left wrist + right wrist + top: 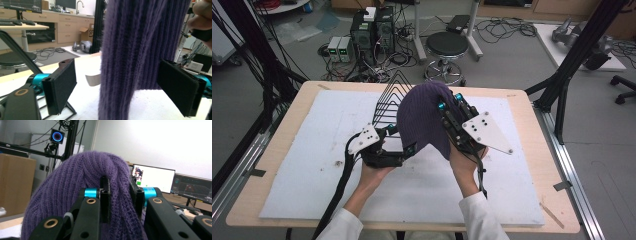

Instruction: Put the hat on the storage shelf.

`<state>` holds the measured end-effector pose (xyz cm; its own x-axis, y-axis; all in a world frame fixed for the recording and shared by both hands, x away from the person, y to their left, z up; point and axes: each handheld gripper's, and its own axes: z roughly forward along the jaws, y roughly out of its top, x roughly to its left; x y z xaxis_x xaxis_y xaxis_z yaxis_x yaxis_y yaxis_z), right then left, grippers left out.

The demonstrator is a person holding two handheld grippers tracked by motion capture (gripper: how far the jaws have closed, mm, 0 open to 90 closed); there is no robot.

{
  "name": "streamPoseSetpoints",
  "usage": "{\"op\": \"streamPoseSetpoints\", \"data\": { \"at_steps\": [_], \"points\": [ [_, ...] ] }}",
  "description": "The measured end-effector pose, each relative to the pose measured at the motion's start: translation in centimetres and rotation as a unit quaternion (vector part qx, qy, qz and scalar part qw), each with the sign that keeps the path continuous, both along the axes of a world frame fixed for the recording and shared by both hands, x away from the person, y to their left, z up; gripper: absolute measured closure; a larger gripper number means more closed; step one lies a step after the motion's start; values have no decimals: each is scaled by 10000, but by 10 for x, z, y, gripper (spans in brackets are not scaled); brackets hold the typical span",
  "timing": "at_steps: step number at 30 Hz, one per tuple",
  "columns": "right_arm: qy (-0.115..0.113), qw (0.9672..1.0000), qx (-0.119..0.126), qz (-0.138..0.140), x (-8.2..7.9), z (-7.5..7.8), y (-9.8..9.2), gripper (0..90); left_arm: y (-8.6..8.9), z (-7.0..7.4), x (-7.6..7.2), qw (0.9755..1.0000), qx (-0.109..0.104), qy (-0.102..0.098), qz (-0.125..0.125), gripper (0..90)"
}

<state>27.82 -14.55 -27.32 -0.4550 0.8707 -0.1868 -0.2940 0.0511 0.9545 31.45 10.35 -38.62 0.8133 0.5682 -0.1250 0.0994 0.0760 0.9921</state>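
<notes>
Hat: the purple knit hat (424, 117) hangs in the air above the middle of the table (532, 165), just in front of the black wire rack (389, 100).
Right gripper: the right gripper (451, 103) has its jaws clenched on a thick fold of the hat near its crown; in the right gripper view the knit (82, 195) bulges between the 2 pads and drapes down over them.
Left gripper: the left gripper (404, 141) sits low beside the hat's lower edge with its jaws released and spread wide.
Key relation: in the left gripper view the hat's hanging edge (120, 62) drops straight down between the 2 pads, nearer the left pad (61, 85) than the right pad (180, 90), touching neither as far as I can tell.
Long axis: the hat hangs roughly upright, crown at the top by the right gripper, open brim at the bottom by the left.
Nearer hand: the left is the free one and is already around the brim, so my call is that closing on that edge comes next.
Containers: the wire rack stands with nothing in its slots; the hat is beside it, not on it.
Risk: a loose knit edge could slip out sideways before the pads meet.
</notes>
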Motion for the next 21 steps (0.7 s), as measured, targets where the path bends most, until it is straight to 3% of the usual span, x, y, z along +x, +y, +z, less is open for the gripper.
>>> {"op": "streamPoseSetpoints", "data": {
  "at_steps": [2, 6, 9, 21],
  "points": [
    [-6, 10000, -8, 17, 0, 0, 1, 760, -2, -1, 0, 10000, 34, -12, -24, 245],
    [23, 10000, -5, 63, 0, 0, 3, 760, 1, 3, -3, 9996, 94, -259, -16, 605],
    [40, 9999, 7, 100, 0, 0, 2, 760, 8, 7, -4, 9992, 105, -379, 85, 753],
    [93, 9995, -29, 305, 10, 4, 9, 756, 46, 21, 6, 9984, -53, -484, 304, 798]
  ]
}}
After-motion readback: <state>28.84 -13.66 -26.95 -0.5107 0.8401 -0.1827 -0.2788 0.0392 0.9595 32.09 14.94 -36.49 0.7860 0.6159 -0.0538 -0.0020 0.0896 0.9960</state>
